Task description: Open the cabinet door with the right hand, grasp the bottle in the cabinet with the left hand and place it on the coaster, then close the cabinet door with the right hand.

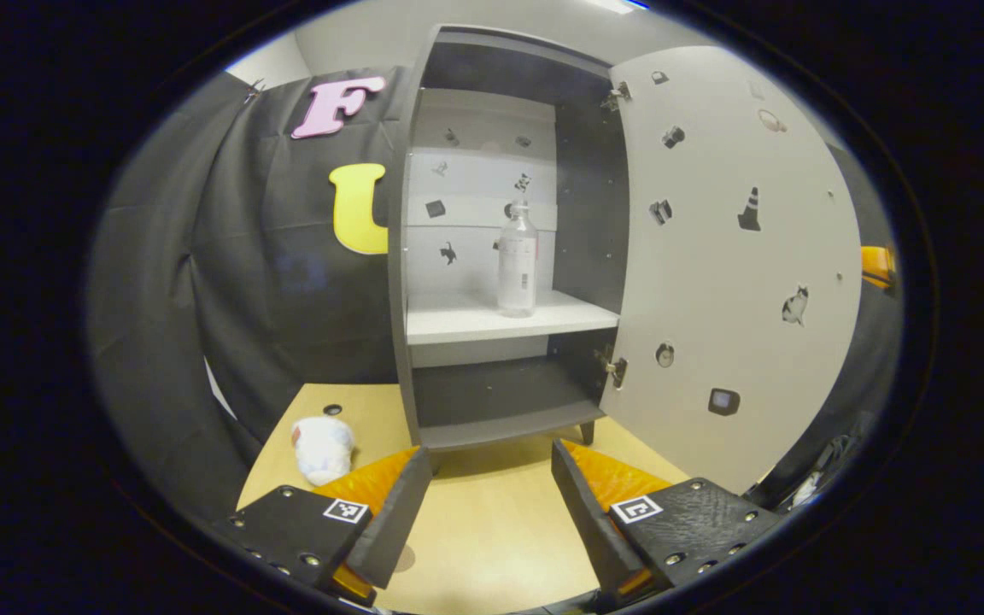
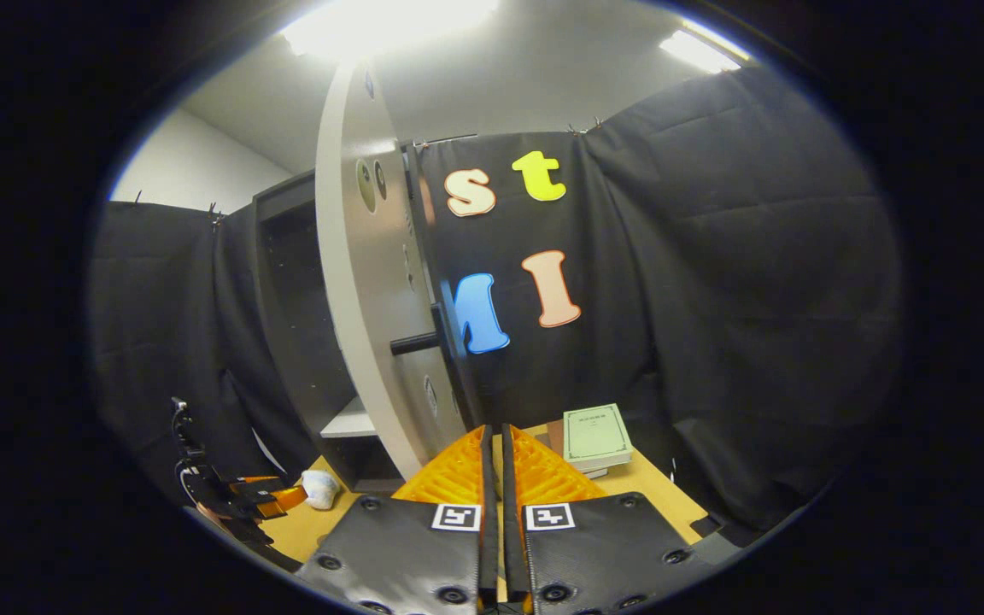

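Both grippers are empty: the left gripper [image 1: 492, 504] has its 2 fingers spread wide above the wooden table [image 1: 492, 530], aimed at the cabinet, and the right gripper [image 2: 494, 478] has its fingers pressed together on nothing, just short of the door edge.

Largest in the left gripper view is the cabinet [image 1: 402, 256], a dark-framed unit with its door [image 1: 731, 256] swung fully open to the right. In the right gripper view the door's bar handle [image 2: 415, 343] juts out, apart from the fingers. The cabinet has 1 white shelf [image 1: 475, 323]; on it stands the bottle [image 1: 517, 260], upright and alone toward the back right, clear of the walls. The dark compartment beneath looks empty.

The bottle appears to be clear plastic with a cap and label, seemingly empty or nearly so, so likely light, a little squashy and easy to tip. A grip across the straight mid-body, at the label, seems safest; the narrow neck would likely let it swing.

Smaller items: a green booklet [image 2: 596, 436] on the table, and a white soft toy [image 1: 323, 448] at the left. I cannot pick out the coaster.
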`<state>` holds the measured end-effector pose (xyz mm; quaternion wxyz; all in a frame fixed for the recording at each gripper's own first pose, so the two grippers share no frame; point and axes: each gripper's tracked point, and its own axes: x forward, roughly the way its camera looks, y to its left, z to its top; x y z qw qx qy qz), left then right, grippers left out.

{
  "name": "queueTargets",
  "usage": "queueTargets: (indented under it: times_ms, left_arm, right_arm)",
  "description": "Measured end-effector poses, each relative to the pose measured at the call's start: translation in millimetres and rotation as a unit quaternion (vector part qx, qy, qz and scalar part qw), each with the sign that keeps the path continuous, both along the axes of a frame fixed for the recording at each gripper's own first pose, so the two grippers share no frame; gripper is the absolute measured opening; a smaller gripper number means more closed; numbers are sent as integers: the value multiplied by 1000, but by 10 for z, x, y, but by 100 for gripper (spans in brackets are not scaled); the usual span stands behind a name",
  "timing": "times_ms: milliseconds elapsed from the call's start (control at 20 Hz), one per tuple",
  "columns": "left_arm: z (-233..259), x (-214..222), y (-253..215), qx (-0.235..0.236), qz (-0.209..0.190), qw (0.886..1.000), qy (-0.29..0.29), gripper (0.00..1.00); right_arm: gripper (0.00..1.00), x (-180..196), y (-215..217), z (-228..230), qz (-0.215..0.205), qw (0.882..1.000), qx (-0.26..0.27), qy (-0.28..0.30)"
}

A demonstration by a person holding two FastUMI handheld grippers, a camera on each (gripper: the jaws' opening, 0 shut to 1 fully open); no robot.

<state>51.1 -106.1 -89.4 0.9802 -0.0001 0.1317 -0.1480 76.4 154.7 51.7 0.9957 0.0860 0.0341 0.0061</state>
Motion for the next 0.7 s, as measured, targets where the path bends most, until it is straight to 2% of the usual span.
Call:
queueTargets:
  times_ms: [200,300,500,550,600,650,700]
  left_arm:
    - [211,288,-143,1,-15,1000,-27,86]
    - [319,450,-224,1,-19,999,-40,86]
    - [620,785,-366,-18,-20,998,-60,86]
    - [724,869,-392,-24,-20,997,-66,87]
    - [805,958,-416,-30,-22,997,-71,87]
    - [856,1071,-446,-34,-23,996,-75,87]
    - [934,1171,-460,-35,-24,996,-82,88]
  right_arm:
    - [4,-111,-399,30,-54,998,-15,0]
    - [4,-9,-553,40,-76,997,-14,4]
    - [4,349,-740,85,-93,995,-24,-3]
    - [17,449,-734,74,-88,996,-25,-1]
    - [16,549,-763,56,-91,996,-27,3]
    - [9,635,-808,54,-94,995,-27,2]
    - [21,738,-785,58,-87,996,-21,3]
